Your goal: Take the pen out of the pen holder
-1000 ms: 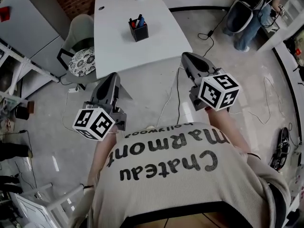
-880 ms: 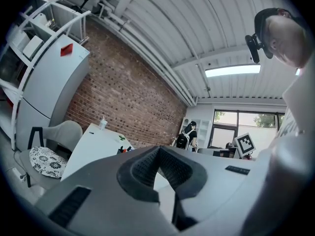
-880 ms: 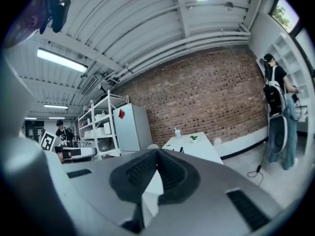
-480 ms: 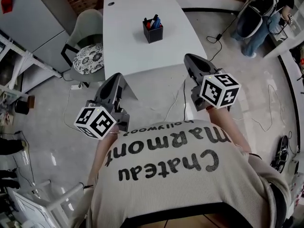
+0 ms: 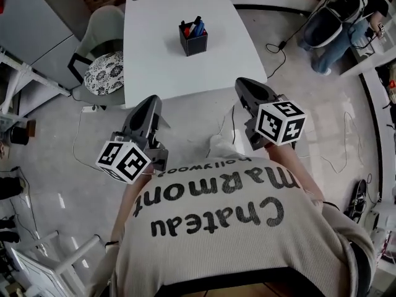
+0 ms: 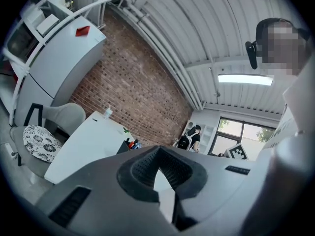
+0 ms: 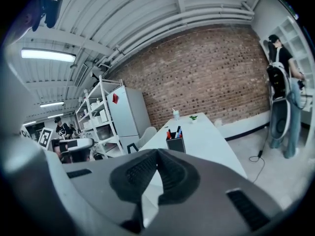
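Beyond left tongs (image 6: 158, 149), a window (image 6: 231, 129) shows, unseen beyond right tongs (image 7: 157, 152); both closed, empty.

An office-like workroom: a long white table (image 5: 185, 73) bearing a pen holder (image 5: 193, 40), a cushioned chair (image 5: 102, 73) at its left edge, a brick wall (image 7: 206, 77), white shelving (image 7: 93, 117) and floor cables (image 5: 278, 44).

Black square holder (image 5: 193, 44) upright on white table (image 5: 154, 64). Filled with red, blue and black pens (image 5: 196, 25), leaning, ends up.

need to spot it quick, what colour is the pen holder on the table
Black. The pen holder shows best in the head view.
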`<action>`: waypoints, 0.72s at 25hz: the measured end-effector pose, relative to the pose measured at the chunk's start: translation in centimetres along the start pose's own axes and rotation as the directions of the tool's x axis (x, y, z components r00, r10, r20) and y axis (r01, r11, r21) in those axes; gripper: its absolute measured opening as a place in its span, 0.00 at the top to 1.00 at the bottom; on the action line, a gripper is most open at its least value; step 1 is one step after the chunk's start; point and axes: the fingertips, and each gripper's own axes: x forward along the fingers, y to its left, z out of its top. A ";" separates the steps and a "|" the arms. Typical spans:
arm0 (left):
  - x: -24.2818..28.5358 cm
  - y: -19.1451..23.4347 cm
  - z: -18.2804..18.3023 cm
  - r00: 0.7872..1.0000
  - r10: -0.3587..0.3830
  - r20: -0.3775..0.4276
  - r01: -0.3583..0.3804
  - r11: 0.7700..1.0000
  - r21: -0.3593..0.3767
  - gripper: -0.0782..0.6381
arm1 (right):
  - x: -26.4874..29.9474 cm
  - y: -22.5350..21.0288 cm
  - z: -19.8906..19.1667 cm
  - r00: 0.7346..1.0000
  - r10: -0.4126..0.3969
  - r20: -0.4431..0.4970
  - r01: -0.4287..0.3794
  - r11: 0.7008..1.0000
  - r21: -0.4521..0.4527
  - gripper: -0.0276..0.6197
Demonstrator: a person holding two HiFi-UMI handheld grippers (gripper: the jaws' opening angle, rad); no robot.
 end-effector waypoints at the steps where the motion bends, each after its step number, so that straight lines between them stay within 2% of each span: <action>1: 0.6 -0.1 0.0 1.000 0.008 0.001 -0.008 1.000 -0.006 0.89 | 0.5 -0.8 0.1 1.000 0.010 -0.008 -0.009 1.000 0.007 0.95; 4: 2.1 0.8 0.2 0.998 0.066 0.013 -0.066 0.998 -0.025 0.89 | 3.4 -2.3 0.8 0.998 0.055 -0.042 -0.055 0.998 0.010 0.95; 9: 4.0 2.6 0.8 0.985 0.158 0.063 -0.155 0.986 -0.058 0.89 | 8.7 -3.6 2.4 0.982 0.162 -0.101 -0.166 0.986 -0.033 0.95; 13: 5.3 3.9 0.9 0.961 0.247 0.124 -0.238 0.967 -0.088 0.89 | 12.4 -5.0 3.3 0.960 0.250 -0.128 -0.257 0.966 -0.039 0.95; 18: 5.7 6.1 -0.1 0.926 0.355 0.128 -0.343 0.933 -0.108 0.89 | 16.6 -5.9 3.7 0.932 0.329 -0.150 -0.338 0.940 -0.040 0.95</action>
